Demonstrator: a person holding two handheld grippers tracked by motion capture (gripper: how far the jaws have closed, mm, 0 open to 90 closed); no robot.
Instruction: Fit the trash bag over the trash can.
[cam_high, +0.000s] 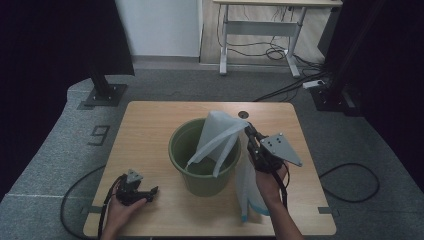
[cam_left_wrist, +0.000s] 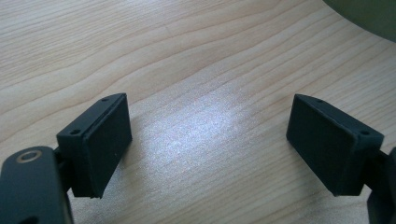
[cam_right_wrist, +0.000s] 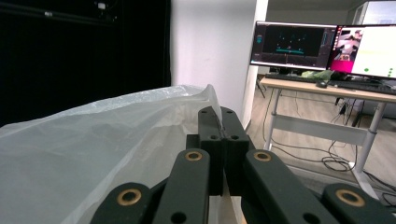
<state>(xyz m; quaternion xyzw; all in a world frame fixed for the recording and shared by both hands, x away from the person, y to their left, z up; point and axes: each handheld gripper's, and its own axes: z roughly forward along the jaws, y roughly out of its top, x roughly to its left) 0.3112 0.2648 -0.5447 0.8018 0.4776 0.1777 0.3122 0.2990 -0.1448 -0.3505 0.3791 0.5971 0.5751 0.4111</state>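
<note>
Left hand-held gripper (cam_left_wrist: 208, 144) gapes over bare table (cam_left_wrist: 196, 56); right hand-held gripper (cam_right_wrist: 223, 128) pinches white bag (cam_right_wrist: 93, 149).

The high view is dim and soft, with black curtains at both sides swallowing detail; the table (cam_high: 150, 125) is evenly lit, with faint shadows by the bucket (cam_high: 205, 150). The white bag (cam_high: 220, 135) is the brightest thing, nearly blown out. In the left gripper view a pale sheen of glare sits on the wood near the table's front edge, and the close black pads (cam_left_wrist: 98, 144) look slightly blurred. In the right gripper view the monitors (cam_right_wrist: 322, 46) glow, perhaps overexposed, and the bag's film is hazy.
</note>
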